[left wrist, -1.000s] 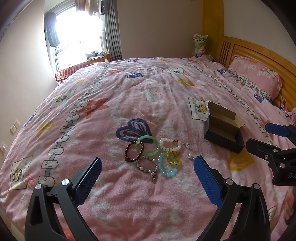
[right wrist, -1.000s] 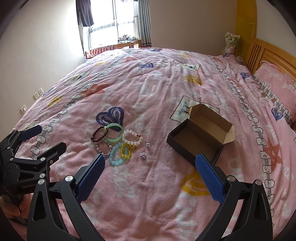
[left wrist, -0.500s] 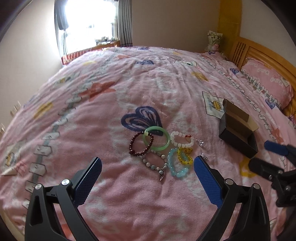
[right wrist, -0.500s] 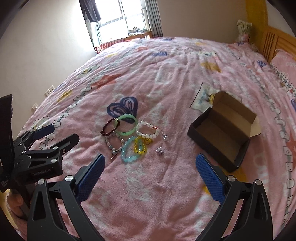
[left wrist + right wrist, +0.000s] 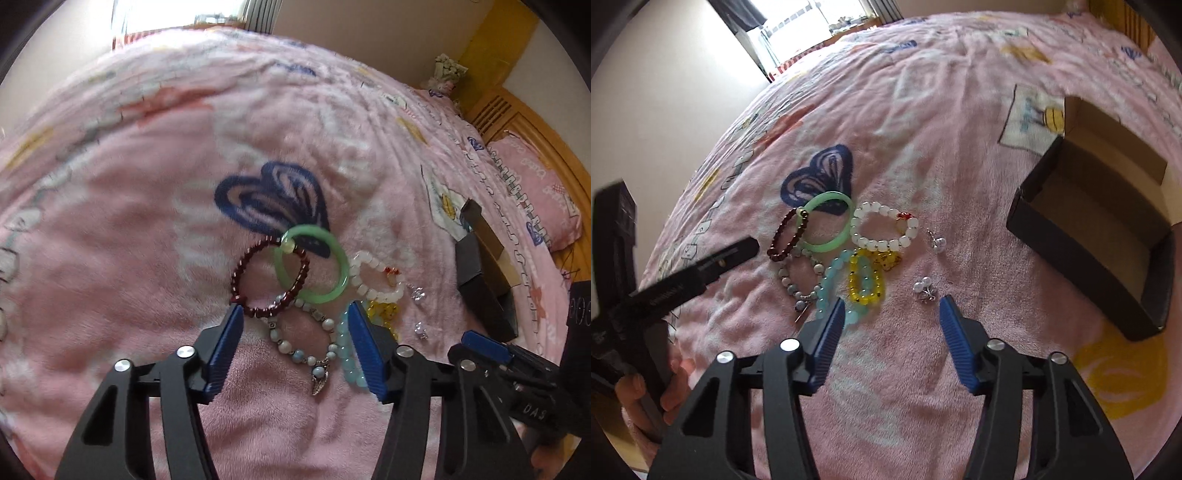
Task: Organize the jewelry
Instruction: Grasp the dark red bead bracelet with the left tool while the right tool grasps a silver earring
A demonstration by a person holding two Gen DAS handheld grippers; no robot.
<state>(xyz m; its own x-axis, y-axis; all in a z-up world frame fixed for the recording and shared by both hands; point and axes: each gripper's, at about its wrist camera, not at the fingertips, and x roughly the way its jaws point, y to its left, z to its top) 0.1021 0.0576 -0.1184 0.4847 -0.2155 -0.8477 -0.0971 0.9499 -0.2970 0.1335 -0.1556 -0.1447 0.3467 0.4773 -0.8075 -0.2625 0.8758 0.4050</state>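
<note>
Bed point(image 5: 960, 92): a pink blanket printed with hearts, stars and cartoon patches covers it in both views.
Headboard point(image 5: 517, 114): wooden, at the far right of the left view, with a pink pillow point(image 5: 535, 188) against it.
Box point(image 5: 1086, 236): black outside and brown inside, lid open, on the blanket well to the right of the jewelry; no jewelry shows in it.
Left gripper point(image 5: 295, 317): angled down over the pile, its blue jaws half spread and closing; the grey bracelet point(image 5: 303, 332) lies on the blanket between them, not pinched.
Right gripper point(image 5: 892, 306): angled down just short of the pile, jaws half spread and closing over bare blanket, gripping nothing.
Hand point(image 5: 646, 391): fingers wrapped round the left gripper's handle, at the lower left of the right view.
Bangle point(image 5: 827, 221): green, overlapping the maroon bracelet point(image 5: 786, 232).
White bracelet point(image 5: 882, 225): just right of the bangle.
Blue bracelet point(image 5: 834, 288): touching the yellow bracelet point(image 5: 866, 280), nearest the right gripper.
Earrings point(image 5: 925, 290): small silver pieces, loose between the bracelets and the box.
</note>
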